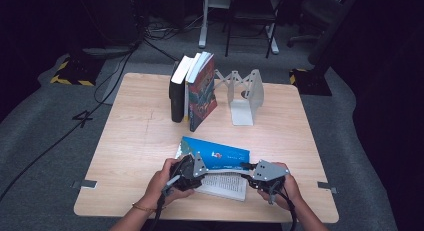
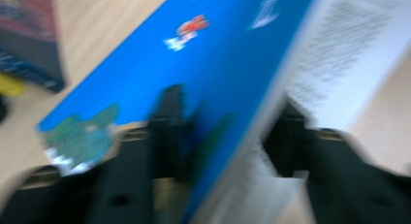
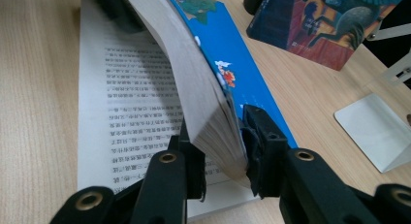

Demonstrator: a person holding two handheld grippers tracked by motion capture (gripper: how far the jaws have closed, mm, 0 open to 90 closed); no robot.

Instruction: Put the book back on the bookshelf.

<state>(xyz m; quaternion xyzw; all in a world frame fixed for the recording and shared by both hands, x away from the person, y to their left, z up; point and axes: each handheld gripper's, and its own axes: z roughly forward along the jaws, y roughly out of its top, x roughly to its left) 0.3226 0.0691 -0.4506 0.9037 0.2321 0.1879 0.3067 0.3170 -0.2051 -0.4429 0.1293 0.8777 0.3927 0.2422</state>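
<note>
At the near edge of the surface [image 1: 140, 141] the blue book [image 1: 220, 155] lies half open, long axis running left to right. The right gripper [image 3: 220, 151] clamps its lifted block of pages; the left gripper [image 2: 228, 132] has the cover side between its jaws, grip unclear.

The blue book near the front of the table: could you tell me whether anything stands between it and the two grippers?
Nothing visible does. The right gripper is shut on the blue book's lifted pages, and the left gripper straddles its cover edge.

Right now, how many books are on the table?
4: a black book, a thin book and a red-covered book upright by the bookend; the open blue book near the front. Thin ones may hide between.
</note>
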